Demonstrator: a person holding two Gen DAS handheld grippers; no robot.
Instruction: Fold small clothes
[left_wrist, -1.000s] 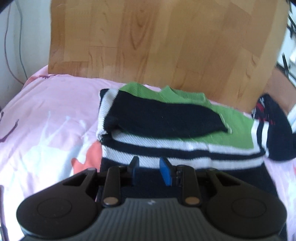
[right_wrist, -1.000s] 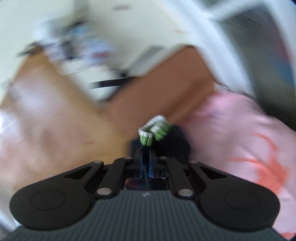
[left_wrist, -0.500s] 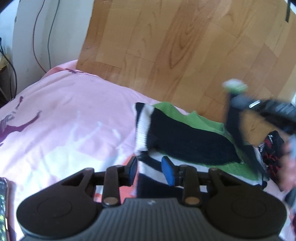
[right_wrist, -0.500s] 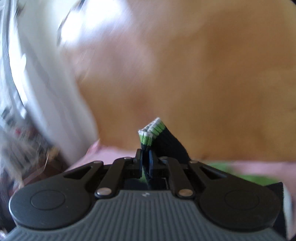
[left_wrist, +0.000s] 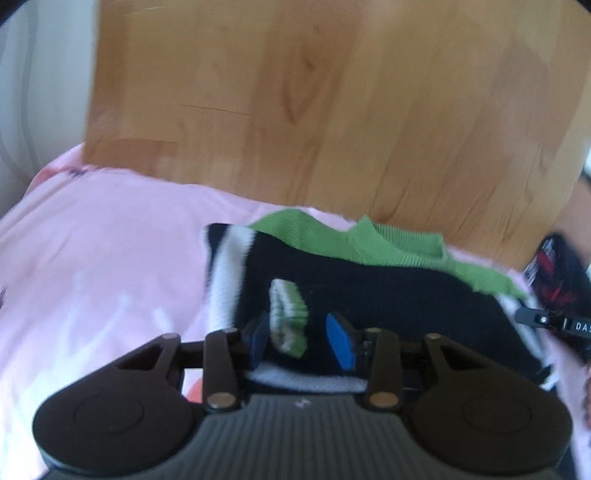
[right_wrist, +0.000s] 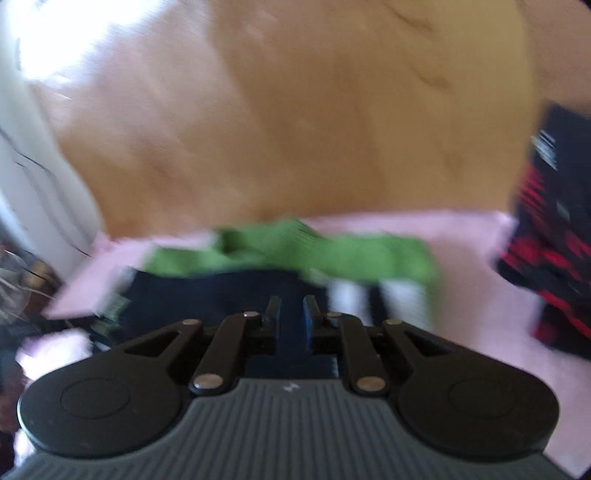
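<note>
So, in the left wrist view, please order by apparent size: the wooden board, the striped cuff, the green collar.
1. wooden board
2. green collar
3. striped cuff, though it lies nearest the camera, so its real size is unsure.

A sweater (left_wrist: 388, 295) lying ahead of the left gripper (left_wrist: 301, 334) is showing navy blue, with white stripes down its left edge and a bright green band at the far side. A sleeve cuff (left_wrist: 288, 314) sitting between that gripper's blue pads is striped green and white. The bedsheet (left_wrist: 103, 258) spreading to its left is glowing pale pink with white and coral patches. The floor (left_wrist: 332, 103) beyond is showing honey-coloured wood grain. A black garment (right_wrist: 546, 258) right of the right gripper (right_wrist: 291, 314) is showing red markings.
</note>
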